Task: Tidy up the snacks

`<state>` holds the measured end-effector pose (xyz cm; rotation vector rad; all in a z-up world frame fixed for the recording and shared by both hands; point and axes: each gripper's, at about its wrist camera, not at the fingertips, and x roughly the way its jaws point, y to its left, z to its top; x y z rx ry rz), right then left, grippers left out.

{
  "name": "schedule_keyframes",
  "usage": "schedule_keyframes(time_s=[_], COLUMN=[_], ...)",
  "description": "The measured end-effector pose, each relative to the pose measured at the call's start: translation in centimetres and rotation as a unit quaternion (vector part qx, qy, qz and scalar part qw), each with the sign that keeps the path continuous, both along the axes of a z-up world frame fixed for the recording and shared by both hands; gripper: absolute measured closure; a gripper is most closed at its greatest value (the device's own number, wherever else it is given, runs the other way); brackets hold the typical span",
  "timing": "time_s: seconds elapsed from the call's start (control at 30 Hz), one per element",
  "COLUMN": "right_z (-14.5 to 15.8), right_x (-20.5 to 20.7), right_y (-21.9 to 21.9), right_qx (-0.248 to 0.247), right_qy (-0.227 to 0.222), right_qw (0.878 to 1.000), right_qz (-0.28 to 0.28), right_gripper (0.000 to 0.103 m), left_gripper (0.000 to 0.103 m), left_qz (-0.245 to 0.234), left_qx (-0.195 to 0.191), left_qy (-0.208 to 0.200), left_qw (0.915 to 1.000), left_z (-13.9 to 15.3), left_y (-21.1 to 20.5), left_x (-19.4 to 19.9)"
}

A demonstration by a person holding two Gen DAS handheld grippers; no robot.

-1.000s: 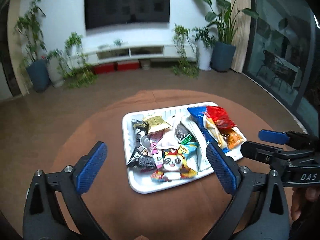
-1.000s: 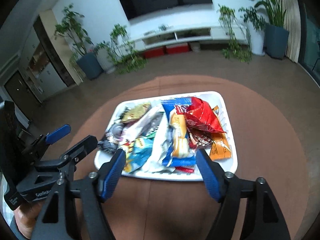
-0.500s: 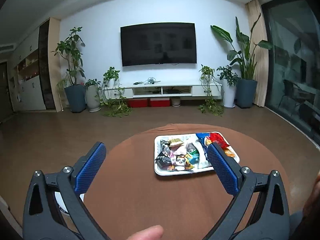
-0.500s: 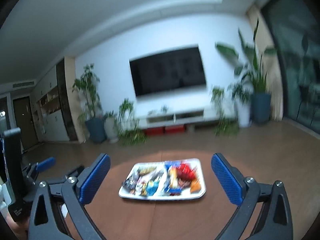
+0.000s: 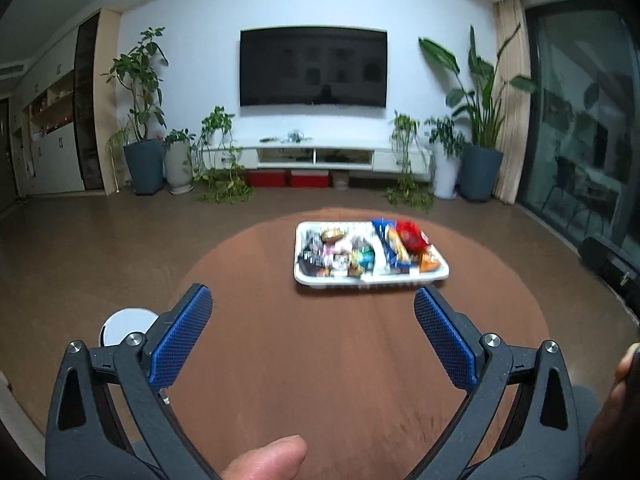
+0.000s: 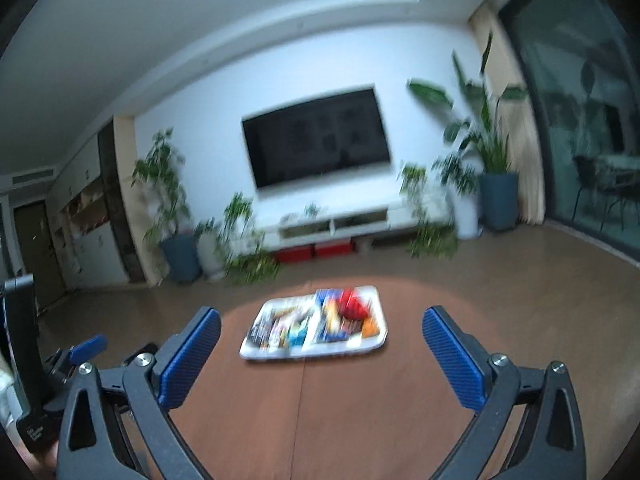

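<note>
Your left claw (image 5: 312, 330) is released, its blue pads (image 5: 182, 336) spread wide over the near part of the round brown worktop (image 5: 320, 380) with nothing between them, and your thumb (image 5: 266, 460) shows at the bottom edge of that view. Your right claw (image 6: 320, 354) is released as well — its pads (image 6: 454, 362) stand far apart above the worktop (image 6: 320, 420) and grasp nothing. The white tray (image 5: 370, 278) sits flat on the far part of the worktop, toward its far right edge in the left wrist view, well apart from both claws. It is packed with snacks (image 5: 360, 250): a red bag (image 5: 410, 236) and an orange packet (image 5: 428, 264) lie in the right half, beside a blue wrapper (image 5: 386, 240), and smaller mixed wrappers crowd the left half, though motion blur hides their detail. From the right wrist view the tray (image 6: 372, 344) appears tilted and blurred, the snacks (image 6: 316, 320) still inside it, with the red bag (image 6: 352, 308) toward its far right corner. Off the worktop's left edge a round white object (image 5: 120, 326) rests on the floor, partly hidden behind your left claw.
</note>
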<state>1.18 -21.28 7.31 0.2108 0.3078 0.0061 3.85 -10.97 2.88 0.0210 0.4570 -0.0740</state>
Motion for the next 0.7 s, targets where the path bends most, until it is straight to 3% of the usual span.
schedule_keyframes(time_s=[0.13,0.27,0.7], right_z=[-2.3,-3.5,-5.1], right_x=[-0.1,-0.1,0.2], right_y=[0.9,1.2,1.6], right_qx=[-0.005,-0.008,-0.033], right_qy=[0.040,0.060,0.089], right_qw=[0.999,0.998,0.995], right_qz=[0.006,-0.008,-0.031], right_gripper=[0.000,0.000,0.000], left_gripper=[0.001,0.001,0.001], left_qz=[-0.010,-0.011,0.011], left_qx=[-0.010,0.006,0.007], left_qy=[0.032,0.052,0.111], left_qw=[0.9994,0.9986,0.9937], left_z=[-1.4,-2.6,-5.7], left_y=[-0.5,-1.1,-0.7], left_x=[-0.7,-0.8,1.9])
